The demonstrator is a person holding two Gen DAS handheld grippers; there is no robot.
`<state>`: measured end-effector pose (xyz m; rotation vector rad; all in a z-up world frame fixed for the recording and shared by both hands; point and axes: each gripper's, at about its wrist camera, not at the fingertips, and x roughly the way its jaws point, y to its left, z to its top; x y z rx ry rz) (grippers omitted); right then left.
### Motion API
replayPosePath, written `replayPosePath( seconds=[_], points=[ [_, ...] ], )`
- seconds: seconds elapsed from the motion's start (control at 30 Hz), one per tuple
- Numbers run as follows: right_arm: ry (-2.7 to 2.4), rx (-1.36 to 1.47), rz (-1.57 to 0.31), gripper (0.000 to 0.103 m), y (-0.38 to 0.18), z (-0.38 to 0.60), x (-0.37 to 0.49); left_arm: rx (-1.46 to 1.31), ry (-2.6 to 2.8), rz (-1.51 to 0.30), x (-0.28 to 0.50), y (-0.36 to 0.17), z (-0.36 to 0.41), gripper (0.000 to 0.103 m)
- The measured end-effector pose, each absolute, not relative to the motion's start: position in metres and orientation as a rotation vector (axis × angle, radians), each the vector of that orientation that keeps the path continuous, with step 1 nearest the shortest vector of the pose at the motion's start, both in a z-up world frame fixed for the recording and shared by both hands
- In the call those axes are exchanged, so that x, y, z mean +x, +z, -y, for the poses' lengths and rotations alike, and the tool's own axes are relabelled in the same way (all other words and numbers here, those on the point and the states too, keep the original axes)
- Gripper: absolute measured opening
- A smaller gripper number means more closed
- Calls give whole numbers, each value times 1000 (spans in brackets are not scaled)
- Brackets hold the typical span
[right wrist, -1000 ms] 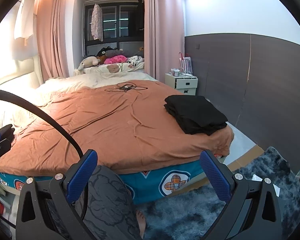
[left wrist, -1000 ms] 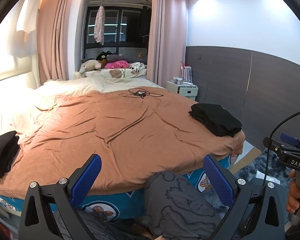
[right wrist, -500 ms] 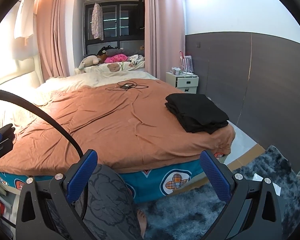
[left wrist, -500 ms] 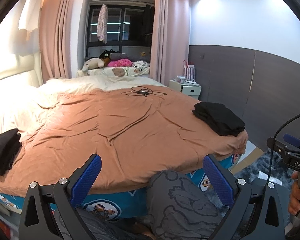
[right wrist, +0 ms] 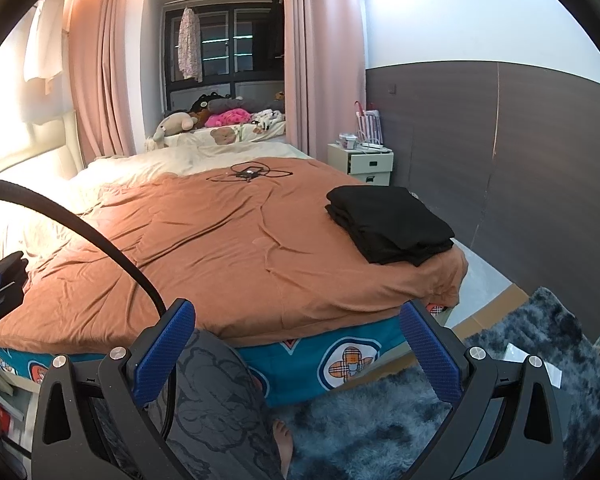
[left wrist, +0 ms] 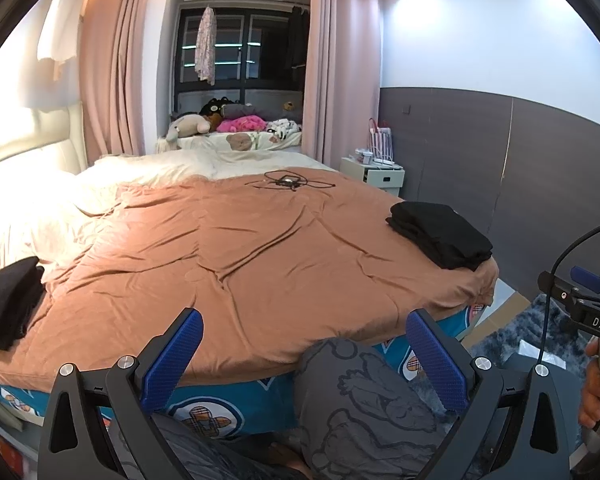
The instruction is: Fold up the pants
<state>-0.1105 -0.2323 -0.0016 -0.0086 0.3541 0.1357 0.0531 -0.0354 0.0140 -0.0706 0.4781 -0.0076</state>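
Black folded pants (right wrist: 388,224) at bed (left wrist: 240,248) right edge, unfolded black pile (left wrist: 8,300) at left edge — both grippers, left gripper (left wrist: 300,354) and right gripper (right wrist: 296,344), wide open, empty — between folds, next likely a reach left.

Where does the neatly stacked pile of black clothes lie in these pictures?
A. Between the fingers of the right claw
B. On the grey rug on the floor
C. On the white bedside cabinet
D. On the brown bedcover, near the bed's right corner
D: the black pile rests on the brown bedcover near its right corner, apart from both open claws.
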Motion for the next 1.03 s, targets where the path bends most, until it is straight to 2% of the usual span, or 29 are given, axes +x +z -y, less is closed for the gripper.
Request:
replayPosePath(
  seconds=[1.03],
  points=[
    [142, -9, -358, 103, 0, 235, -109, -87, -16, -465, 46, 14, 32, 102]
  ],
)
